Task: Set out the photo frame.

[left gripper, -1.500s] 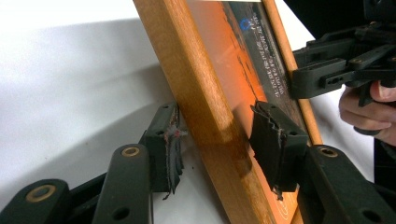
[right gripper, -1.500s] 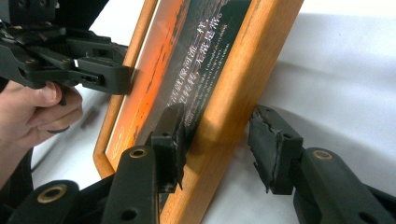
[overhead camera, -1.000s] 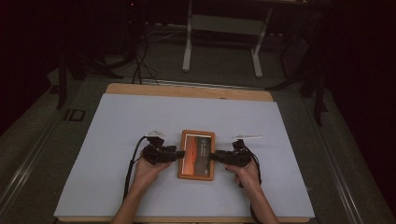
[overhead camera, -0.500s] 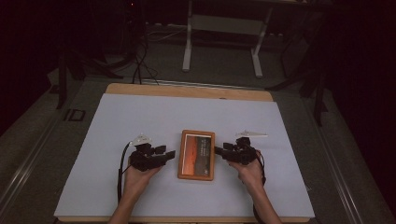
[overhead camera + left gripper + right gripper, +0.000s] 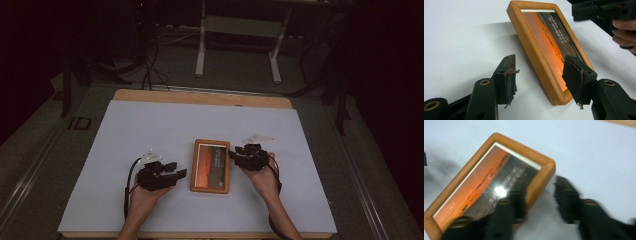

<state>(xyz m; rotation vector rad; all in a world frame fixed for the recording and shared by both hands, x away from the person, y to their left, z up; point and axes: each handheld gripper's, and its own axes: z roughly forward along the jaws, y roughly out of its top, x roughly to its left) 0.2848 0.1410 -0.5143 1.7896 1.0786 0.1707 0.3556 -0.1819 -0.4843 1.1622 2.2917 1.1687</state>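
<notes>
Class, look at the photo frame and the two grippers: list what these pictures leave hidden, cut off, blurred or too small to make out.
- Print on the frame: too small in the high view, glare-spotted in the right gripper view.
- Right gripper: blurred by motion in its own view; its jaws have just been closing, and contact with the frame is unclear.
- Frame's near corner: hidden behind a left gripper jaw.
- Frame's back: face down on the table.

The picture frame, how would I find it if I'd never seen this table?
Look at the white table. Near its front middle, between two black grippers, lies the picture frame, flat. It is the table's one wooden-edged rectangle, holding an orange and dark picture.
</notes>
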